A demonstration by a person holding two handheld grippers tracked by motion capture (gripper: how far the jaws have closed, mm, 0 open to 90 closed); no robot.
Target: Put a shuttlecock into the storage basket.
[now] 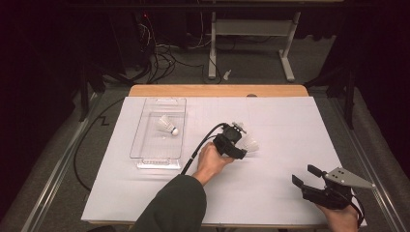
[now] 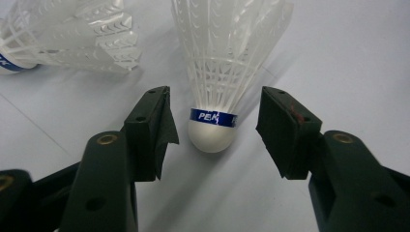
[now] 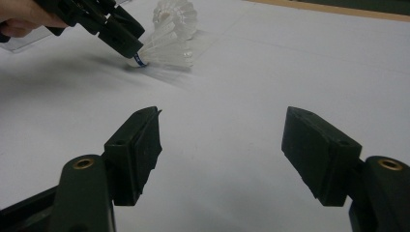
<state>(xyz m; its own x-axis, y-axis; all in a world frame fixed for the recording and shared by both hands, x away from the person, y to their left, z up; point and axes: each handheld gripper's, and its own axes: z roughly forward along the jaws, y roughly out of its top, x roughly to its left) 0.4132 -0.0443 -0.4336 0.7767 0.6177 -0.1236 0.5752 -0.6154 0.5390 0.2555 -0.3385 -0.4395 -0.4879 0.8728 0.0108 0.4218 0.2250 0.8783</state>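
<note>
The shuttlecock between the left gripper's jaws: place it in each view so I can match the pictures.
High view: the shuttlecock lies mid-table, just right of the left gripper.
Left gripper view: centre, cork toward the camera between the open jaws, untouched.
Right gripper view: upper left, at the tip of the far gripper.
Shared landmark: its blue band, and a second shuttlecock lying close beside it.

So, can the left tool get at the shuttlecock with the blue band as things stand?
Probably yes: the left tool is open with the shuttlecock lying between its jaws, cork toward it, and nothing blocks the way.
</note>
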